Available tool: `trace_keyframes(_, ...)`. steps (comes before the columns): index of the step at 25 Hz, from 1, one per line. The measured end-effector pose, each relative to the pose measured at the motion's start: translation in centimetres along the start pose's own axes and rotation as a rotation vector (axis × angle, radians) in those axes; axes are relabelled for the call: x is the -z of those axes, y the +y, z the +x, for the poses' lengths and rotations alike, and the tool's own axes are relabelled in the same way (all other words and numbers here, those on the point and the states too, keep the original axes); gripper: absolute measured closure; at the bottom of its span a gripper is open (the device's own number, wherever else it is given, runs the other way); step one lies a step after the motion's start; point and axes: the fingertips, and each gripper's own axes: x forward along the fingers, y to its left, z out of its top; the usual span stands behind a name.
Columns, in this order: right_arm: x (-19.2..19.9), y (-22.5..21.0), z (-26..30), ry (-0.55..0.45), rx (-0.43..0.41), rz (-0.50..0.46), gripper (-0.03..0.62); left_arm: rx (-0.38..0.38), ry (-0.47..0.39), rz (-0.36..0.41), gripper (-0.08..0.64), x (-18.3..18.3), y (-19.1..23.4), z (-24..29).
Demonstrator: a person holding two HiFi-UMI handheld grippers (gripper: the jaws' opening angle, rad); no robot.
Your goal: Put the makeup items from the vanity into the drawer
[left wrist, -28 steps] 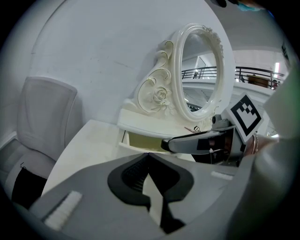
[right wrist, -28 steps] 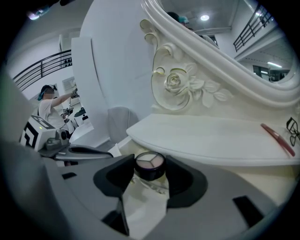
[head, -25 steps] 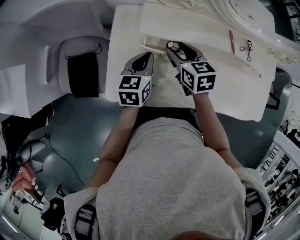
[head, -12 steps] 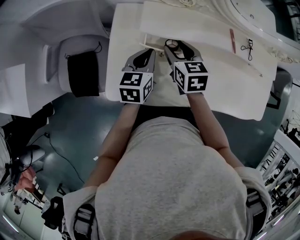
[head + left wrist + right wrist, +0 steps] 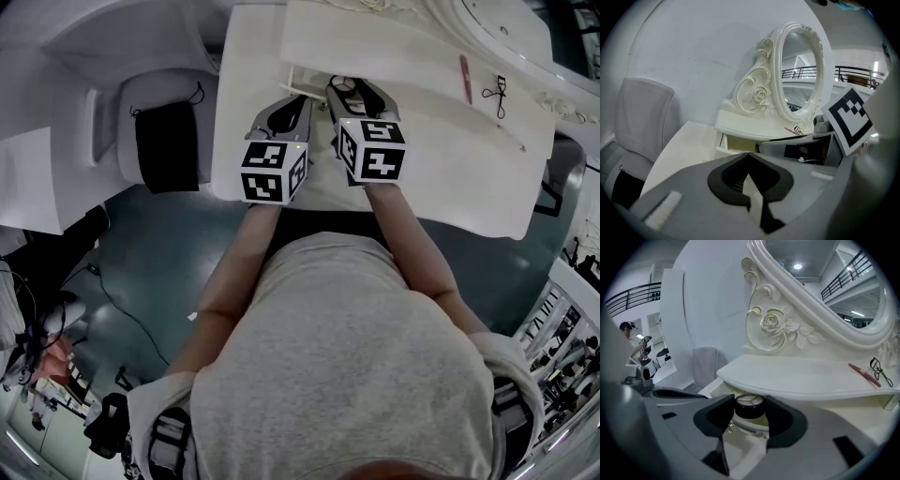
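Observation:
My right gripper [image 5: 749, 412] is shut on a round black compact [image 5: 749, 404] with a clear lid, holding it just under the vanity top's edge, above the pulled-out drawer [image 5: 740, 430]. In the head view the right gripper [image 5: 351, 92] and compact [image 5: 349, 88] sit at the drawer opening [image 5: 300, 86]. Beside it on the left, my left gripper [image 5: 289, 112] is shut and holds nothing; the left gripper view shows its pads [image 5: 736, 173] meeting at the tip. A red pencil [image 5: 463, 81] and a black eyelash curler [image 5: 493, 94] lie on the vanity top [image 5: 412, 66] to the right.
An ornate white oval mirror [image 5: 801, 70] stands at the back of the vanity, its carved rose base [image 5: 773, 326] straight ahead. A white chair with a dark cushion [image 5: 167, 141] is at the left. The person's body fills the lower head view.
The right gripper has shifted a little left and forward with the compact, closer to the drawer opening. The left gripper has hardly moved.

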Motion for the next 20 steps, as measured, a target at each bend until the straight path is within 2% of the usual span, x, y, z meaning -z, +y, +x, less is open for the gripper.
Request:
trace_keyframes(10,0.1,-0.2,0.2,-0.008,0.009,0.007,0.377,0.005,0.002,-0.004,0.551,0.2,-0.4,0.5)
trace_keyframes(20,-0.1,1.0,-0.6,-0.008,-0.075,0.019,0.376,0.016,-0.01,0.002,0.551,-0.1,-0.7,-0.2)
